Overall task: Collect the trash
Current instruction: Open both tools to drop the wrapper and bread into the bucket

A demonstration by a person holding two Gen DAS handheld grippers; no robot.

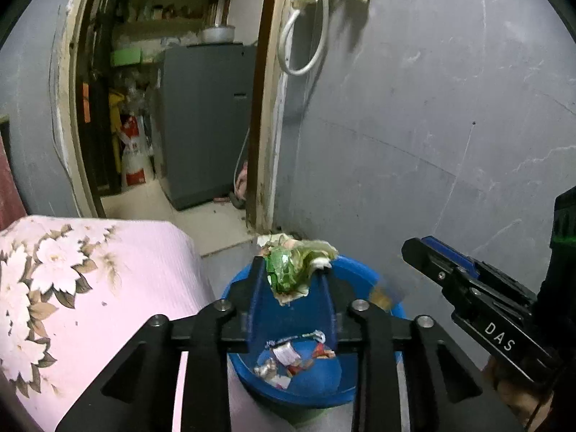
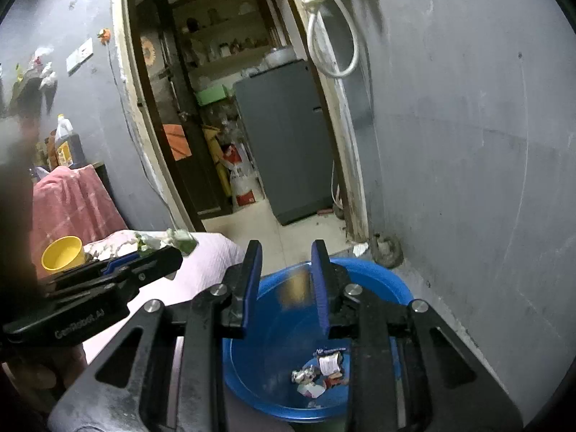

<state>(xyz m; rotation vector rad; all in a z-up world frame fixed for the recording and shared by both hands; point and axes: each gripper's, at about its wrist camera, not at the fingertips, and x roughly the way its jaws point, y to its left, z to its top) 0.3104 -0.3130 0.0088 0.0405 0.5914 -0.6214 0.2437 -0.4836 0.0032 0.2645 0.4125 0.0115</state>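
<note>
Green crumpled wrapper [image 1: 288,273] sat clenched in the left gripper [image 1: 289,280] above the blue basin [image 1: 360,280]; the right gripper [image 2: 286,280] hovered released over earlier scraps [image 2: 320,374]. Best release well inside the rim, jaws parted fully

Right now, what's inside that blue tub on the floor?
A few crumpled wrappers lie at the bottom of the blue tub. The right gripper frame hides its near side.
</note>
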